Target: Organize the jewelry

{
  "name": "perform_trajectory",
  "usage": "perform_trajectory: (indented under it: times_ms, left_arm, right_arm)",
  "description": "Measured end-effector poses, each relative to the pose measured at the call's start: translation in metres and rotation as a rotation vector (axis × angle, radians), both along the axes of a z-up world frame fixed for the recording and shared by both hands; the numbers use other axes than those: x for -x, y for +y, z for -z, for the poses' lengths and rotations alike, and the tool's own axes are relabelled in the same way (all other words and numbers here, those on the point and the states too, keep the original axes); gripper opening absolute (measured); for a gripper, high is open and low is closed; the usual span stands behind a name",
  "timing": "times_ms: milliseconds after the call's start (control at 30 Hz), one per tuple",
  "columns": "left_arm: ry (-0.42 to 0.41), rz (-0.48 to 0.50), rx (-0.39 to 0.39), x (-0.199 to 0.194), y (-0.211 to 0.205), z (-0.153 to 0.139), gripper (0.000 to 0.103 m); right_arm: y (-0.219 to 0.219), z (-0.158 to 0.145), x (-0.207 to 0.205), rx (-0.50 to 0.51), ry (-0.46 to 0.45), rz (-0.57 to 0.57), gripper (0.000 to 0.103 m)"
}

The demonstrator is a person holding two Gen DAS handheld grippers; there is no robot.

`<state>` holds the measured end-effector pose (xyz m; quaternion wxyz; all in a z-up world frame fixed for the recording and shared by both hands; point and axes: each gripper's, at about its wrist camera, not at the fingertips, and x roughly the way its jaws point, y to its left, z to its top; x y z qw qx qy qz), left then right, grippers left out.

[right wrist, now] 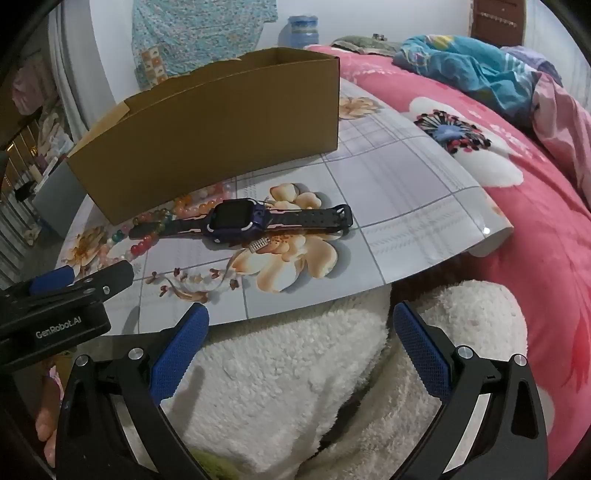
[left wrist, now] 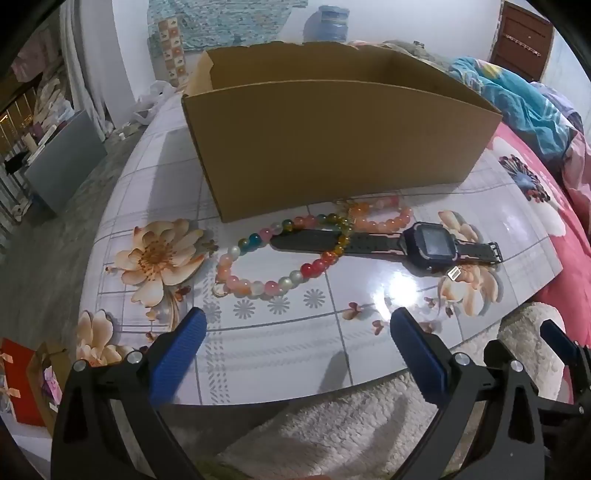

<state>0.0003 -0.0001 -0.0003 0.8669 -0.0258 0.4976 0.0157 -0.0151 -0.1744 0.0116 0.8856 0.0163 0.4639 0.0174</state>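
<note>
- Left wrist view: the left tongs (left wrist: 295,347) are wide open at the bottom, holding nothing. A bead bracelet (left wrist: 280,254) and a watch (left wrist: 430,243) lie mid-frame, below the cardboard box (left wrist: 332,147).
- Right wrist view: the right tongs (right wrist: 301,341) are wide open and empty, over white fluffy cloth (right wrist: 288,369). The watch (right wrist: 236,219) lies above them.

A pink floral bedspread (right wrist: 461,122) is covering the bed, with a blue blanket (right wrist: 465,66) lying crumpled near a white wall (right wrist: 388,18). A brown wooden door (left wrist: 522,44) is standing beyond; a blue water jug (left wrist: 327,27) is sitting by the wall.
</note>
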Motion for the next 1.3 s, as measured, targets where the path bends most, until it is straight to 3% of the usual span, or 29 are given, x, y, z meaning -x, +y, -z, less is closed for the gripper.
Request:
perform_trajectory:
  times_ms: [333,1300]
  left_arm:
    - [0.0,-0.004,-0.005,0.0,0.007,0.002,0.098]
    - [-0.005,-0.022,-0.029,-0.002,0.0,-0.002,0.098]
  right_arm:
    - [0.013,0.003,-0.006,0.009,-0.008,0.007,0.096]
    - [0.001,-0.003,-0.007,-0.016,-0.006,0.001,0.096]
